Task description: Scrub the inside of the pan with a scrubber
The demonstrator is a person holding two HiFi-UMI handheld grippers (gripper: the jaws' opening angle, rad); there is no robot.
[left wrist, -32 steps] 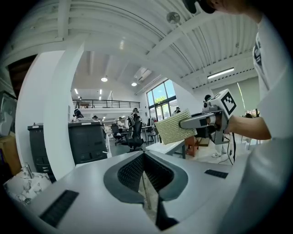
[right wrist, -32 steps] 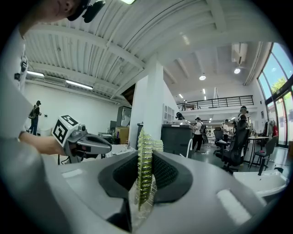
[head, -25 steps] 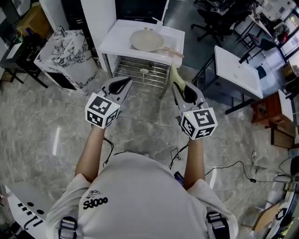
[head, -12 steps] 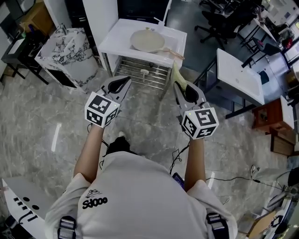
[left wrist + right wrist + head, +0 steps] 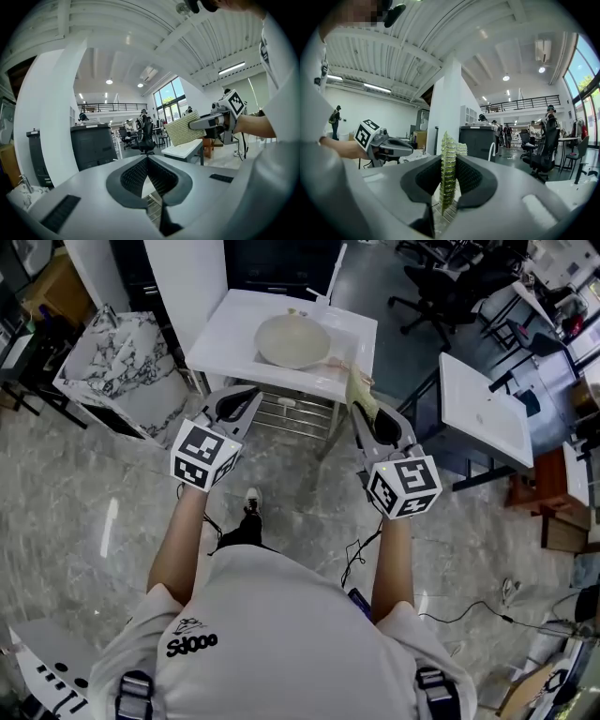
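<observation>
A round beige pan [image 5: 292,340] lies in the sink of a white counter [image 5: 230,334] ahead of me. My right gripper [image 5: 360,401] is shut on a yellow-green scrubber [image 5: 359,390], held upright between its jaws [image 5: 449,173]; the scrubber [image 5: 183,131] also shows in the left gripper view. My left gripper [image 5: 246,399] is shut with nothing in it, its tips [image 5: 147,158] meeting. Both grippers hang in the air short of the counter's front edge, a little apart from the pan.
A wire rack [image 5: 300,413] sits under the counter. A marble-patterned block [image 5: 117,367] stands at the left, a white table [image 5: 486,409] at the right, office chairs [image 5: 441,287] behind. Cables [image 5: 450,613] lie on the marble floor.
I have stepped forward: the counter and pan are nearer and lower in the head view. Both grippers keep their pose and their hold.
</observation>
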